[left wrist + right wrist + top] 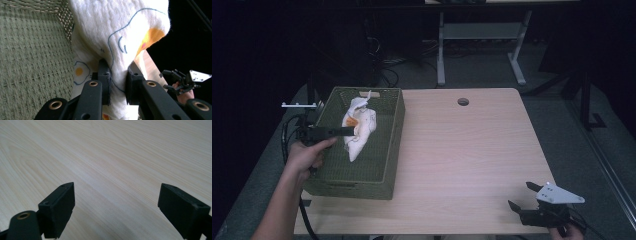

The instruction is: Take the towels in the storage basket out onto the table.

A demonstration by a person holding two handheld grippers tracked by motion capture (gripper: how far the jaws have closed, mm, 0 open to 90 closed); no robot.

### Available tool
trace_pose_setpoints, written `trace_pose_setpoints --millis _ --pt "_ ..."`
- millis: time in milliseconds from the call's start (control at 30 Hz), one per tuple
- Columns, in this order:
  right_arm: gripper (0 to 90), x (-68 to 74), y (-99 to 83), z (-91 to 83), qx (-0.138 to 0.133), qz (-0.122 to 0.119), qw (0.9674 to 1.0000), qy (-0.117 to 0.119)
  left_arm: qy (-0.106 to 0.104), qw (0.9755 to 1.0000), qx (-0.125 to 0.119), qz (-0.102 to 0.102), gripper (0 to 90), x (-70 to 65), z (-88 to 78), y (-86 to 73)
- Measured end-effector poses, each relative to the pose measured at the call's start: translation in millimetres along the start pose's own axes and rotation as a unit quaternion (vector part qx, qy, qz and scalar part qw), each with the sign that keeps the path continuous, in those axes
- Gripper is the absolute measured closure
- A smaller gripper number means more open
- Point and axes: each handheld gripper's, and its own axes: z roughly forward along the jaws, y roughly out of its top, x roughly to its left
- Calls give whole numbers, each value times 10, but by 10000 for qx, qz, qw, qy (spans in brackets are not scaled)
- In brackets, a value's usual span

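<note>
— Pinching a fold of the white cloth, is that what the left claw is doing?

— Yes. In the left gripper view its two pads are clamped on a bunched fold, and the cloth, printed with blue outlines, an orange patch and a fried egg, hangs over the jaws.

— Where is the cloth?

— Inside the green woven basket at the left of the table. From the high view it is drawn up in a long crumpled shape above the basket floor, the claw reaching in over the left wall.

— And the right claw?

— Released. It sits near the front right corner of the table, well apart from the basket, jaws spread wide with bare wood grain between them in its own view.
</note>
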Motion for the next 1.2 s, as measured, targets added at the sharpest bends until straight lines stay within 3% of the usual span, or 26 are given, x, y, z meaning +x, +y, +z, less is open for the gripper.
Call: trace_pose_setpoints --millis 167,267,733,1200 --pt "138 -3 3 -12 -10 -12 10000 -19 -150 9998 -129 -14 779 -30 33 19" --pt "139 -3 1 -7 -12 38 10000 -12 -154 9999 -28 41 779 -59 73 28" --pt "138 -7 2 -20 -5 36 10000 -20 -310 9993 -12 191 779 -230 252 108" --pt "139 -5 5 -12 -21 2 10000 -5 -534 9977 156 383 779 -421 526 158"
